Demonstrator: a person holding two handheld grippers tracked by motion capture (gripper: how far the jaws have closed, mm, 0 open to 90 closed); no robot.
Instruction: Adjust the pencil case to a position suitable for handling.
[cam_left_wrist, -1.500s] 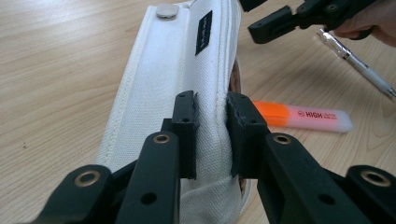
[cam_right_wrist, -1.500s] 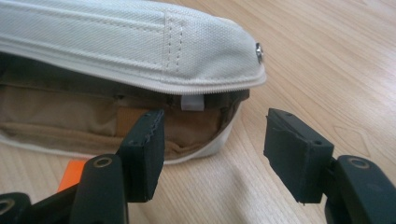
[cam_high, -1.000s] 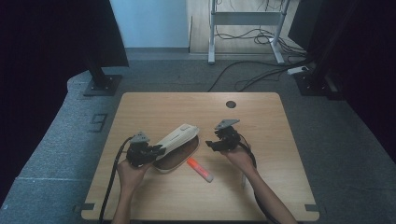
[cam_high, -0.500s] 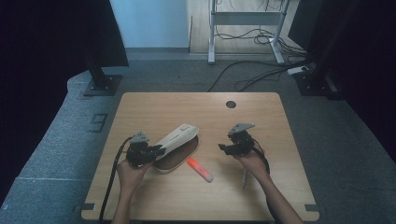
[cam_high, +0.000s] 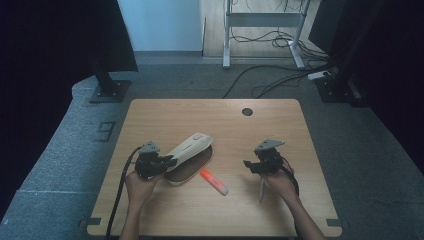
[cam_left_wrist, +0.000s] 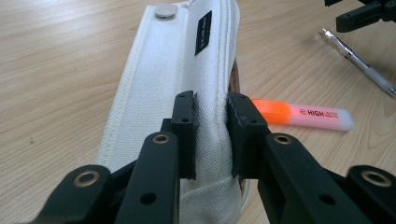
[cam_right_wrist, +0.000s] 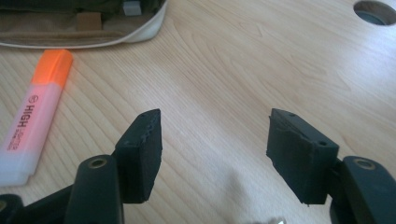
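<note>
Left claw (cam_left_wrist: 211, 133) clenched on the flap of the white fabric pencil case (cam_left_wrist: 177, 70); both jaws pinch a fold of the cloth near its seam. In the high view the left claw (cam_high: 167, 161) holds the flap (cam_high: 191, 147) lifted and tilted over the open case body (cam_high: 192, 167), which lies flat on the wood surface (cam_high: 165, 112).

Orange-capped highlighter (cam_left_wrist: 301, 115) lies on the surface just right of the left claw's jaws, beside the case; same highlighter (cam_high: 214, 182) sits between the two claws in the high view. A clear pen (cam_left_wrist: 357, 60) lies farther off past the highlighter; in the high view it's probably the thin pale stick (cam_high: 261, 189) right by the right hand (cam_high: 281, 182), hard to resolve there.

Right claw (cam_right_wrist: 215, 140) released, jaws wide apart, nothing between them, bare surface ahead of it. Highlighter (cam_right_wrist: 35, 116) to the left of its jaws, open end of the case (cam_right_wrist: 84, 25) beyond that. Round cable hole (cam_right_wrist: 375, 11) far ahead to its right.
</note>
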